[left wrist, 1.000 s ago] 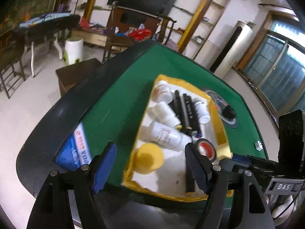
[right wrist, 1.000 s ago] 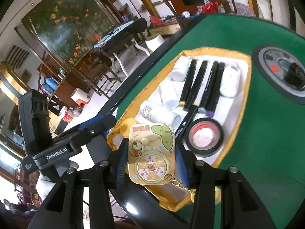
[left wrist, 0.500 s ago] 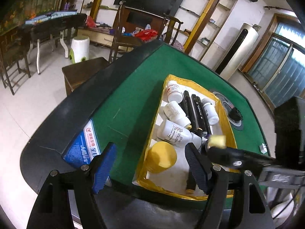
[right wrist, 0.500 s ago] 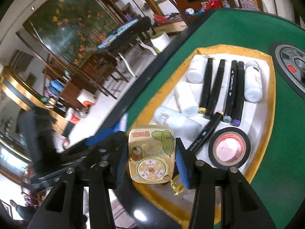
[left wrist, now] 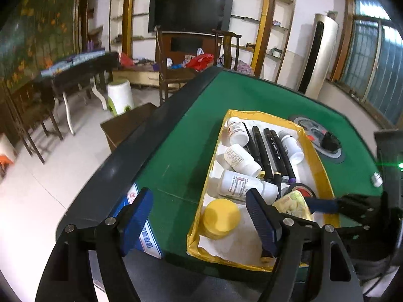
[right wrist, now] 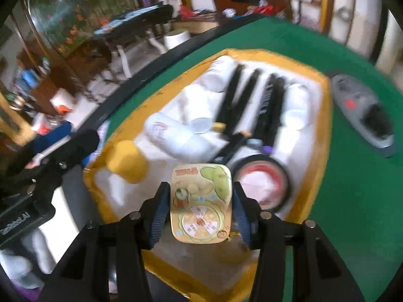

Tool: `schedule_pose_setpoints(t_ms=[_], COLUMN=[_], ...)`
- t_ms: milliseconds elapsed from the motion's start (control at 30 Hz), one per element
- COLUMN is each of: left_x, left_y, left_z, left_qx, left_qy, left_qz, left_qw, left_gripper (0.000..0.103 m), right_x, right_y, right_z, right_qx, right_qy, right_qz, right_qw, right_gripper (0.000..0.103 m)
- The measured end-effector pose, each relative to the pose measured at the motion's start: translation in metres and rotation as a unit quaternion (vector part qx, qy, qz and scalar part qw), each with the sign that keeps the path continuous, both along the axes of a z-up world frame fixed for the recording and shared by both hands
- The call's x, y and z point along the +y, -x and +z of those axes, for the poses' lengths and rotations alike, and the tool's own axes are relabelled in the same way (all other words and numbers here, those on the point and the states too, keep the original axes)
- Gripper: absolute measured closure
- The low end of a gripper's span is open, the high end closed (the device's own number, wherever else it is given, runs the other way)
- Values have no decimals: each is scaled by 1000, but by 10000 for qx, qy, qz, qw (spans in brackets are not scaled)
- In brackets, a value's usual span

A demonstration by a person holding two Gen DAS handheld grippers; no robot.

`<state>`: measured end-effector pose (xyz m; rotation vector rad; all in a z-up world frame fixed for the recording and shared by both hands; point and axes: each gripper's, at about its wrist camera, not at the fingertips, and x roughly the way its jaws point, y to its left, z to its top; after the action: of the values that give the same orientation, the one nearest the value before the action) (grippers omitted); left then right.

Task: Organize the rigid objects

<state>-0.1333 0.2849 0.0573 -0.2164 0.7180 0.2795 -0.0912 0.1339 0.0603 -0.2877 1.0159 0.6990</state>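
Right gripper [right wrist: 199, 211]: tilted steeply down over the tray's [right wrist: 325, 115] near end, jaws opening, the tin [right wrist: 201, 205] between its pads (contact unclear through blur).
Tin: picture side up, long axis along the fingers.
Left gripper [left wrist: 199, 216]: spread wide, empty, angled down over the worktop [left wrist: 176, 156] beside the yellow cap [left wrist: 220, 217].

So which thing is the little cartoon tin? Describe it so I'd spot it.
On the green table sits a yellow-rimmed tray. At its near end, between the right tongs, whose jaws are opening, lies the tin. It alone is flat, pale yellow, with cartoon pictures and a wheel.
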Motion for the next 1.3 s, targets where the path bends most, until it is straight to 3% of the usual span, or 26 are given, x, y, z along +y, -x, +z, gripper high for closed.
schedule_pose_setpoints(t_ms=[33,267,533,633,1100,1233,1300], left_x=[-3,-16,-37,-46,-115,-140,-151], left_y=[-1,-4,-10,-10,-27,-34,-38], left_z=[1,8,10,14,22,22,22], left_qx=[-1,-27,139,117,237,278,333], left_qy=[-72,-348,-733,-882,-1579,-1775,-1821], left_qz=[-9,29,76,126,-204,-386,-502], left_qw=[10000,9994,9972,9960,9870,9830,9814], left_gripper=[22,15,14,8,5,3,2], right_x=[-1,-24,-59,-76,-154,-176,-189], right_y=[2,11,6,0,-17,-19,-22], right_z=[2,22,34,33,13,9,7], right_qx=[-106,-337,-334,-304,-62,-129,-135], right_qy=[16,-456,-908,-998,-1280,-1331,-1374], right_qz=[10,68,-188,-352,-1018,-1206,-1310], right_qw=[9999,9984,9951,9939,9865,9837,9817], right_gripper=[46,43,35,35,34,23,23])
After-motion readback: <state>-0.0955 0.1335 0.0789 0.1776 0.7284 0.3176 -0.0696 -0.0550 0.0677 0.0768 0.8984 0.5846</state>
